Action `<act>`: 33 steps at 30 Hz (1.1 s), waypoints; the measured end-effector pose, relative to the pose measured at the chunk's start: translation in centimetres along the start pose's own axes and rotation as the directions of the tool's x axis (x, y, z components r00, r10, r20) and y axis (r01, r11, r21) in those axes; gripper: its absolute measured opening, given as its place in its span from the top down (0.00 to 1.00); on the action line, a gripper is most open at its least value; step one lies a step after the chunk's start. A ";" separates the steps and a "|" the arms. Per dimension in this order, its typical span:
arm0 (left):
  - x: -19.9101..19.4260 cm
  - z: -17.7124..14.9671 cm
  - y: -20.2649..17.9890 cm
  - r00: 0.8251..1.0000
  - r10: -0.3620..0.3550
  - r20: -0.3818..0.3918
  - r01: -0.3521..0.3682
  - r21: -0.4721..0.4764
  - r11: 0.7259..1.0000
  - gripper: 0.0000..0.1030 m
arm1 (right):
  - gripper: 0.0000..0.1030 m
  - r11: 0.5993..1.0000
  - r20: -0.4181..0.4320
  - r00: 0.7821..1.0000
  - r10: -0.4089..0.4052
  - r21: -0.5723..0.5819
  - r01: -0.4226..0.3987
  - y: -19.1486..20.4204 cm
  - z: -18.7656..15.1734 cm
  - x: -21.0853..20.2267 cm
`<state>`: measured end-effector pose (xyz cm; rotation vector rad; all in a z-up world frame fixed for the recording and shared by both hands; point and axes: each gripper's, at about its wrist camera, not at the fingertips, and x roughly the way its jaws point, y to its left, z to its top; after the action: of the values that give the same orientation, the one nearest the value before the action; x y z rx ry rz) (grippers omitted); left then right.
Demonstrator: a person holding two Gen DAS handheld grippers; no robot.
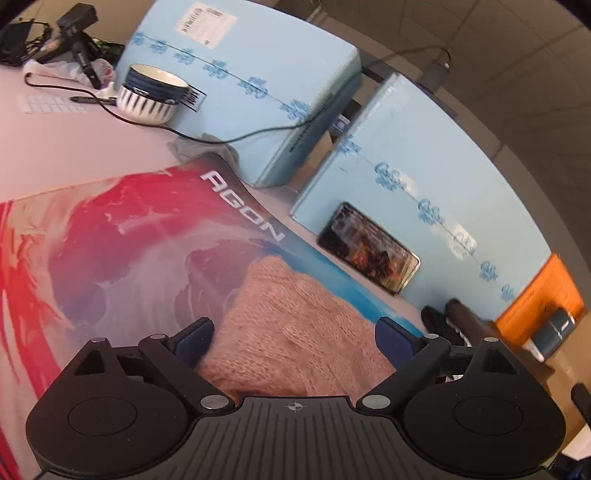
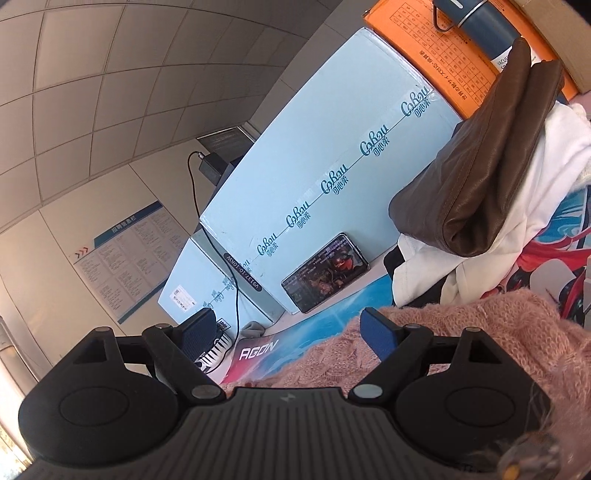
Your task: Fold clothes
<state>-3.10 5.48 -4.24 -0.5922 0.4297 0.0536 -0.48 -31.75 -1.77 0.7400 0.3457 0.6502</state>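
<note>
sweater: pink fuzzy knit sweater, bunched on the printed AGON desk mat, lying under and ahead of my left tongs; in the right view the same knit fills the lower right, humped up beside my right tongs.
left tongs: my left tongs spread wide, blue pads on either side of the knit, nothing pinched; pointing down at the sweater.
right tongs: my right tongs spread wide too, nothing between the pads; right pad sits right at the sweater's edge, can't tell if it touches.
mat: red and blue swirl print, white AGON lettering, covers the surface under the sweater.
clothes pile: beyond the sweater in the right view, a white garment with a brown leather piece lying on top.
phone: smartphone propped against a light-blue carton, screen lit, just past the mat's far edge.
cartons: second light-blue carton further left, black cable draped across it; orange box at the right end.
bowl: blue-and-white striped bowl on the surface by the left carton, well apart from the sweater.
bottle: dark blue bottle lying on the orange box in the right view.
</note>
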 end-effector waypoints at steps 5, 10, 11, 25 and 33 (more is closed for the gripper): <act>0.7 -0.4 -0.3 0.996 -0.054 -0.066 0.057 0.041 0.998 0.61 | 0.16 1.000 -0.020 1.000 0.013 -0.009 -0.014 0.2 -0.2 0.2; -0.3 -0.2 -0.2 0.989 -0.120 -0.083 0.128 0.089 0.988 0.70 | 0.16 1.000 -0.027 0.999 0.022 -0.020 -0.023 0.4 -0.3 0.3; -0.4 0.2 0.0 0.991 -0.115 -0.075 0.123 0.110 0.986 0.72 | 0.16 1.000 -0.028 0.999 0.023 -0.021 -0.024 0.4 -0.3 0.3; -3.1 1.2 -5.6 0.945 0.057 0.323 -0.245 0.577 0.780 0.73 | 0.15 0.967 -0.218 0.951 0.221 0.173 -0.185 -0.3 -1.1 2.1; -3.5 -4.8 -14.9 0.949 -0.265 0.169 0.029 0.792 0.610 0.73 | 0.15 0.950 -0.117 0.961 0.249 0.224 -0.219 -1.0 -0.4 0.7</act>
<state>-5.54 -9.33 1.49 0.2694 0.0942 -0.2131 0.28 -31.69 -2.84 0.9469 0.4679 0.9052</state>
